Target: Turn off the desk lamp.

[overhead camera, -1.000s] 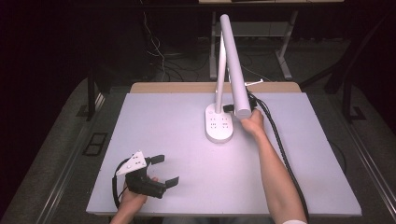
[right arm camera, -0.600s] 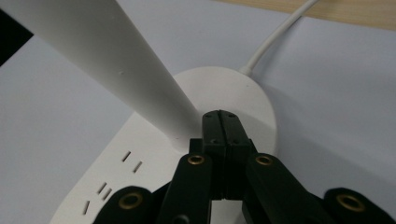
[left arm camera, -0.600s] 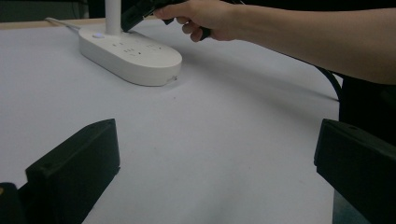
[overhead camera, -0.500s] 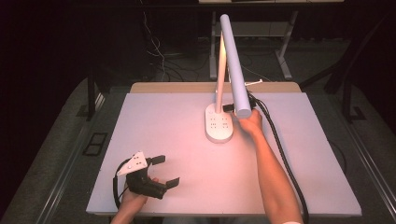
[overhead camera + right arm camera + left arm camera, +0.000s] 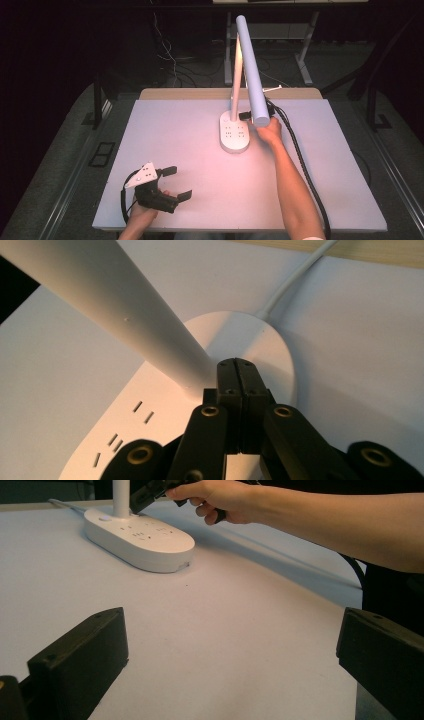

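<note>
A white desk lamp stands at the back middle of the table, with an oval base [image 5: 234,135] that carries sockets, a thin stem and a long tube head [image 5: 252,70]. My right gripper [image 5: 242,116] is shut with nothing in it. Its joined tips [image 5: 236,365] rest on the base [image 5: 260,340] right beside the foot of the stem [image 5: 125,305]. The lamp head partly hides this gripper from above. My left gripper [image 5: 170,183] lies open on the table near the front left corner. Its jaws stand wide apart [image 5: 230,645], pointing at the base [image 5: 140,537].
A white cord [image 5: 295,285] leaves the base toward the table's back edge. A thick black cable [image 5: 300,160] trails along the person's right forearm [image 5: 292,190] to the front edge. The right hand [image 5: 220,500] hovers over the base. Pale tabletop [image 5: 200,125] lies between the grippers.
The tabletop around the lamp base has turned from cool white to a warm pinkish glow. Neither hand has visibly moved.
</note>
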`<state>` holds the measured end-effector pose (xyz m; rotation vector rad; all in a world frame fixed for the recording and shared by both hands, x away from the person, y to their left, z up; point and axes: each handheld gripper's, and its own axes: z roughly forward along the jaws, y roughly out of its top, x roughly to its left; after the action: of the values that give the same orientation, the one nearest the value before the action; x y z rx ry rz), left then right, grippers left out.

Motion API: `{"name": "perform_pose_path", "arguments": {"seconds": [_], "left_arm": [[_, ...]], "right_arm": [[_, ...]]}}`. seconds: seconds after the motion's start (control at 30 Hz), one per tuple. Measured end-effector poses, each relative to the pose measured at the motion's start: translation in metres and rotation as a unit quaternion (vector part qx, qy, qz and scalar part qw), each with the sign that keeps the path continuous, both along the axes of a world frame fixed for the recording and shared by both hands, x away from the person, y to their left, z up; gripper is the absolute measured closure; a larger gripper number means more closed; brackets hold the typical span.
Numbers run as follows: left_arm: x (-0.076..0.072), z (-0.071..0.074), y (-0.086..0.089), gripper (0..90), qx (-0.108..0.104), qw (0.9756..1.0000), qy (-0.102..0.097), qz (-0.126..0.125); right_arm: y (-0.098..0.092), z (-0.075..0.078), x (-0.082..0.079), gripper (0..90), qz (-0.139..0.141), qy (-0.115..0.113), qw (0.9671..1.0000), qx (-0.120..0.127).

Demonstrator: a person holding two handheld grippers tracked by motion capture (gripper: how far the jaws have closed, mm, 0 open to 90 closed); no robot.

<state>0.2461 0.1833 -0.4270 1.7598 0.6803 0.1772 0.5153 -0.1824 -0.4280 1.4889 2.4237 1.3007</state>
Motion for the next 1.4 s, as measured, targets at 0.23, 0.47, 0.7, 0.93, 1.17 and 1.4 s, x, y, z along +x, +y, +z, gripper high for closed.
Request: {"name": "perform_pose_path", "arguments": {"seconds": [0.23, 0.47, 0.7, 0.93, 1.17, 1.4], "left_arm": [[-0.0014, 0.0005, 0.0, 0.0, -0.003, 1.0, -0.002, 0.002], [-0.0004, 0.0002, 0.0006, 0.0, -0.001, 1.0, 0.0, 0.001], [-0.0015, 0.0004, 0.0, 0.0, -0.003, 1.0, -0.001, 0.002], [-0.0006, 0.0002, 0.0001, 0.0, -0.001, 1.0, -0.001, 0.001], [-0.0007, 0.0002, -0.0002, 0.0, 0.001, 1.0, -0.001, 0.001], [-0.0009, 0.0004, 0.0, 0.0, 0.001, 1.0, -0.002, 0.001]], "right_arm": [[-0.0006, -0.0042, -0.0037, 90.0, -0.004, -0.009, 0.9999, 0.008], [-0.0023, -0.0028, -0.0032, 90.0, -0.008, -0.001, 0.9998, 0.017], [-0.0028, -0.0025, -0.0026, 90.0, -0.007, 0.004, 0.9998, 0.018], [-0.0028, -0.0029, -0.0033, 90.0, -0.003, -0.004, 0.9999, 0.013], [-0.0014, -0.004, -0.0058, 90.0, -0.002, -0.008, 0.9999, 0.015], [0.004, -0.0068, -0.0055, 90.0, 0.002, -0.011, 0.9998, 0.017]]}}
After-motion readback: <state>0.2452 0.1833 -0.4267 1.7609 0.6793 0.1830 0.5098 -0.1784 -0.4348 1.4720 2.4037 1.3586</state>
